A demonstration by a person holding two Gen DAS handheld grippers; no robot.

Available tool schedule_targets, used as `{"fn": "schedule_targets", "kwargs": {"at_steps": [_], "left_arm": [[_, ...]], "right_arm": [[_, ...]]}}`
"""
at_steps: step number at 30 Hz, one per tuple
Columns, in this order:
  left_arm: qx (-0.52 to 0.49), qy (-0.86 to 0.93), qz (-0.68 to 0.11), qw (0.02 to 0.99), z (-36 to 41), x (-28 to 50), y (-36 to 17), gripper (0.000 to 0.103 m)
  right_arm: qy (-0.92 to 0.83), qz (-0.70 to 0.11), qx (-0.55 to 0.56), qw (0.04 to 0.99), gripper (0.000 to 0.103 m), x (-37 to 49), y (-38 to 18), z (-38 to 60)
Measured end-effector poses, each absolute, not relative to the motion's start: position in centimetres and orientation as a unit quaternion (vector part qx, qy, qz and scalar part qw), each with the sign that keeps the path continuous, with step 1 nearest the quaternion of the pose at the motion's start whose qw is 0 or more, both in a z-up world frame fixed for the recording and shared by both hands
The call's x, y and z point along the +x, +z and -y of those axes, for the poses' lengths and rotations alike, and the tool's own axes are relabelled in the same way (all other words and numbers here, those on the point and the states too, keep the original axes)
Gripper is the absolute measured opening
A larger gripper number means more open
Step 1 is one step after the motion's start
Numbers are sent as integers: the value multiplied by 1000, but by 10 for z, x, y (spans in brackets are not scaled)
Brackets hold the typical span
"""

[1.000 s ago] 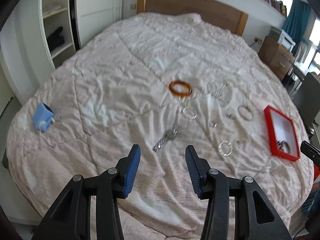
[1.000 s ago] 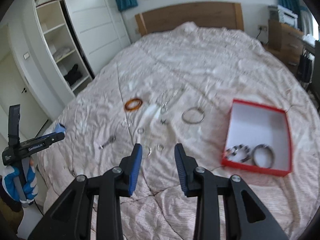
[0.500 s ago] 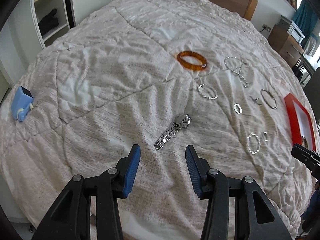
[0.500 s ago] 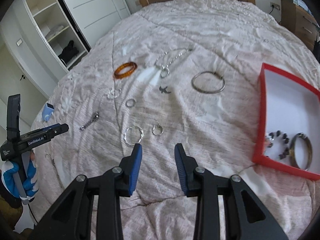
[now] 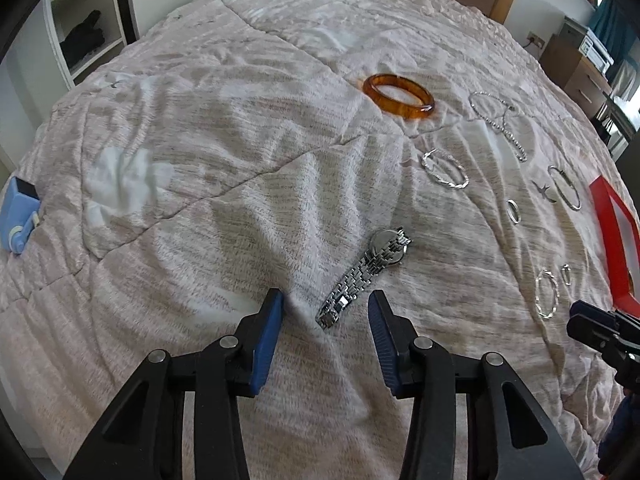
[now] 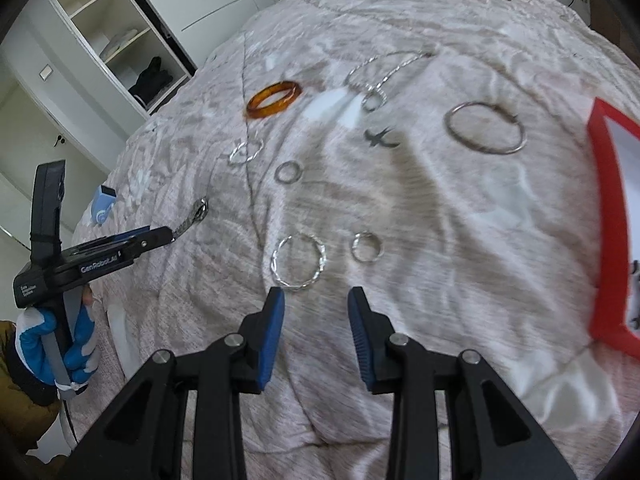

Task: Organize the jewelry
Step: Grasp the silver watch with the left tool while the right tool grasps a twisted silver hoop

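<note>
Both grippers have dropped toward the bedspread (image 5: 248,184) over the last second, so the jewelry now sits much closer to the tips. Left gripper (image 5: 325,320): jaws apart and closing slightly, nothing pinched yet; the clasp end of the silver watch (image 5: 366,276) lies between the tips, its face just ahead. Right gripper (image 6: 316,312): jaws apart, empty; the twisted silver hoop (image 6: 298,262) lies just ahead of the left tip, a small ring (image 6: 367,247) ahead between the tips. Red box (image 6: 610,224) is off to the right. Reads as pre-grasp for both; no piece lifted yet.
</note>
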State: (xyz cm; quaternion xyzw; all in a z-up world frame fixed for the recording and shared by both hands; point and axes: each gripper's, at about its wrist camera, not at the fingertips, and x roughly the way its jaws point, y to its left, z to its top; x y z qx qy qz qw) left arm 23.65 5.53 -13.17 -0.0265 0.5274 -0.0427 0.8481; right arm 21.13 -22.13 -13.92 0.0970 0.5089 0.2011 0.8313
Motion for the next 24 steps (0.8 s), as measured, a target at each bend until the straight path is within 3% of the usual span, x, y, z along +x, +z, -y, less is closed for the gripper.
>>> {"fn": "schedule_targets", "kwargs": {"at_steps": [7, 12, 13, 17, 21, 24], "left_arm": [[-27, -49, -532, 845, -57, 247, -144, 39], [-23, -58, -531, 845, -54, 249, -147, 36], [-21, -60, -531, 845, -54, 249, -147, 35], [-14, -68, -532, 844, -50, 247, -148, 25], [0, -74, -533, 843, -45, 244, -146, 9], [-2, -72, -529, 845, -47, 241, -141, 6]], "right_arm": [[204, -520, 102, 823, 31, 225, -153, 211], [208, -521, 98, 822, 24, 235, -158, 202], [208, -522, 96, 822, 18, 237, -159, 201], [211, -525, 88, 820, 5, 242, -161, 194], [212, -521, 76, 823, 4, 240, -157, 190], [211, -516, 77, 826, 4, 237, -152, 191]]}}
